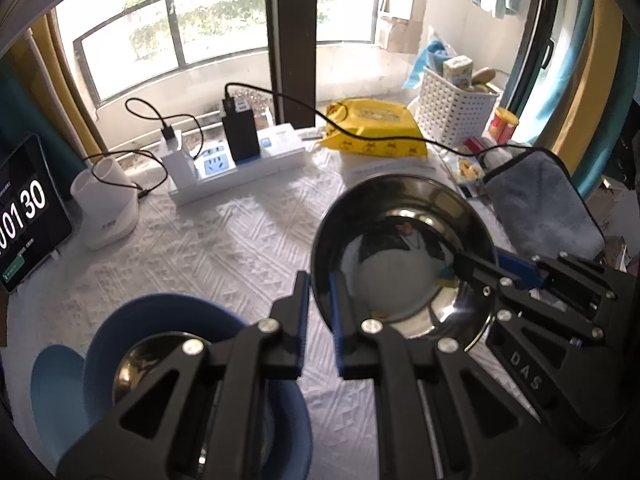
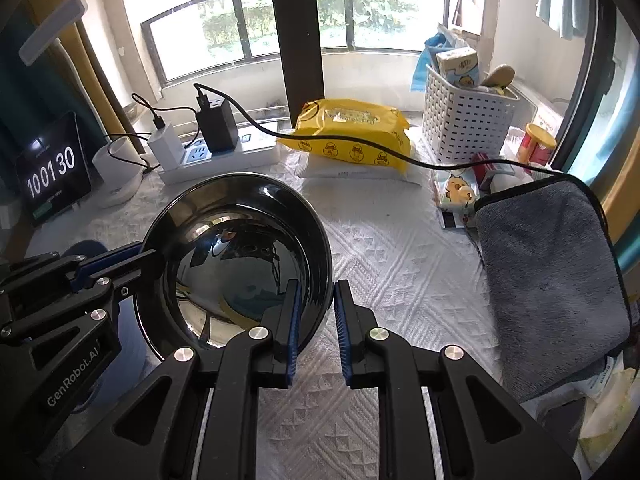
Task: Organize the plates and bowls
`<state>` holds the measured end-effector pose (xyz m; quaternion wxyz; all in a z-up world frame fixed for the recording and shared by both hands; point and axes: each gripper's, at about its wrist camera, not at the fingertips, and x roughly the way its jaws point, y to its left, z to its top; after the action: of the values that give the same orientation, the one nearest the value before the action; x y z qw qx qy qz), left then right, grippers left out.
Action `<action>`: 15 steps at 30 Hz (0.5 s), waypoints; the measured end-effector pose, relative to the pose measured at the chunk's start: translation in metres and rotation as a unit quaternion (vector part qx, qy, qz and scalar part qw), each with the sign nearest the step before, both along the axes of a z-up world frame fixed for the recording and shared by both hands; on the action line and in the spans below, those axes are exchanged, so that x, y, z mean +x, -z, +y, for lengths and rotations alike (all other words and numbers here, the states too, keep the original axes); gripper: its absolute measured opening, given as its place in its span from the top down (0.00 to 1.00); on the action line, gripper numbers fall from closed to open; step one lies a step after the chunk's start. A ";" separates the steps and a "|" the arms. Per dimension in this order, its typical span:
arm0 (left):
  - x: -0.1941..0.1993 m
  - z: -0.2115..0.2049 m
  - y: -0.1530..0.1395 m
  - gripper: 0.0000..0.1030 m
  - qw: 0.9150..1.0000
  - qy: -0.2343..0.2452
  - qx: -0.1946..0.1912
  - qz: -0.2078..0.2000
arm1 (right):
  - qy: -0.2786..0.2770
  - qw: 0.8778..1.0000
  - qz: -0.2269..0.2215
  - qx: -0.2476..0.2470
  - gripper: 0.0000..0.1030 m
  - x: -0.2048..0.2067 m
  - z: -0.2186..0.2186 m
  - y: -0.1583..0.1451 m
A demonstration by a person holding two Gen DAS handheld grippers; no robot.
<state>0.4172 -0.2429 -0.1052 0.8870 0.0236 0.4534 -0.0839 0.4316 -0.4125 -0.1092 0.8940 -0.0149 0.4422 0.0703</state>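
While both tools pinch the shiny round steel bowl (image 1: 404, 256) (image 2: 236, 260) by opposite rims, left tool (image 1: 320, 320) and right tool (image 2: 316, 320) hold it above the white-clothed tabletop (image 2: 400, 256).

Black hand-held gripper (image 2: 314, 322), blue finger pads (image 2: 292, 332)

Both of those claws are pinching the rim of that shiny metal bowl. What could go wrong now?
The steel bowl is held only by thin rim pinches from the left gripper and right gripper, so it might slip or twist. Dropped, it could strike the blue bowl stack. The black cable could snag.
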 end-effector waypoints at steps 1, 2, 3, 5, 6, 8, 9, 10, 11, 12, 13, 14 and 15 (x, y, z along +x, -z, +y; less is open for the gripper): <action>-0.001 0.001 -0.001 0.91 1.000 0.000 -0.001 -0.001 | 0.000 1.000 -0.001 -0.001 0.83 -0.001 0.001 -0.002; -0.002 0.002 -0.002 0.91 1.000 0.000 -0.002 -0.002 | 0.000 1.000 -0.002 -0.002 0.83 -0.002 0.002 -0.004; -0.003 0.003 -0.004 0.91 1.000 0.000 -0.002 -0.003 | -0.001 1.000 -0.003 -0.003 0.83 -0.003 0.003 -0.005; -0.004 0.005 -0.006 0.91 1.000 -0.001 -0.003 -0.005 | -0.002 1.000 -0.004 -0.004 0.83 -0.005 0.005 -0.007; -0.005 0.006 -0.007 0.91 1.000 -0.001 -0.004 -0.006 | -0.001 1.000 -0.005 -0.005 0.83 -0.005 0.007 -0.009; -0.007 0.008 -0.010 0.91 1.000 -0.001 -0.006 -0.009 | -0.002 1.000 -0.006 -0.006 0.83 -0.007 0.009 -0.012; -0.008 0.009 -0.011 0.91 1.000 -0.001 -0.007 -0.010 | -0.002 1.000 -0.007 -0.007 0.83 -0.007 0.010 -0.013; -0.010 0.011 -0.012 0.91 1.000 -0.001 -0.007 -0.011 | -0.002 1.000 -0.009 -0.008 0.83 -0.008 0.011 -0.015; -0.011 0.012 -0.013 0.91 1.000 -0.001 -0.008 -0.012 | -0.002 1.000 -0.010 -0.009 0.83 -0.009 0.012 -0.017; -0.012 0.014 -0.014 0.91 1.000 -0.002 -0.009 -0.013 | -0.003 1.000 -0.011 -0.009 0.83 -0.010 0.013 -0.018; -0.013 0.015 -0.015 0.91 1.000 -0.002 -0.010 -0.013 | -0.003 1.000 -0.012 -0.010 0.83 -0.011 0.014 -0.020; -0.015 0.017 -0.016 0.91 1.000 -0.003 -0.011 -0.015 | -0.003 1.000 -0.014 -0.011 0.83 -0.012 0.016 -0.021; -0.016 0.019 -0.017 0.91 1.000 -0.004 -0.012 -0.016 | -0.004 1.000 -0.015 -0.011 0.83 -0.013 0.017 -0.023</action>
<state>0.4009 -0.2242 -0.0878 0.8949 0.0129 0.4379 -0.0854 0.4187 -0.3955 -0.0864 0.9000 -0.0279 0.4296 0.0686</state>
